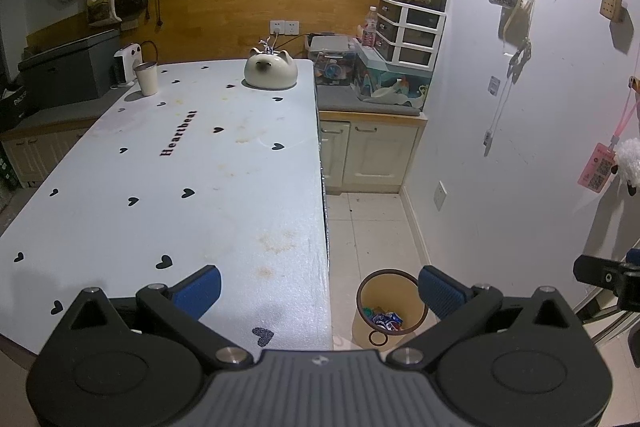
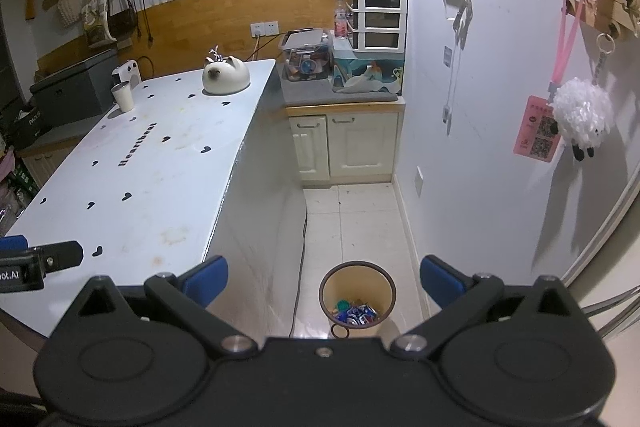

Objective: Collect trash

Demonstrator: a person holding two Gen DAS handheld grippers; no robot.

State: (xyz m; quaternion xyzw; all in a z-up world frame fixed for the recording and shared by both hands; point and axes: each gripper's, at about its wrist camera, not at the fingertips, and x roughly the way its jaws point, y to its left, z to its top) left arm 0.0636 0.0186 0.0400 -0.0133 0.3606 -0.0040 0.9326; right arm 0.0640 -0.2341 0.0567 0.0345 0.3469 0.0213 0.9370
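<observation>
Both tools spread wide, nothing held: left tool (image 1: 320,291) over the worktop (image 1: 168,163) edge, right tool (image 2: 323,281) above the floor gap. Trash bin (image 2: 357,293) on the floor between worktop and wall, wrappers (image 2: 358,313) inside. On the worktop's far end: cup (image 1: 146,78), cat-shaped pot (image 1: 271,70). Cabinet (image 2: 346,143) behind the bin.
</observation>
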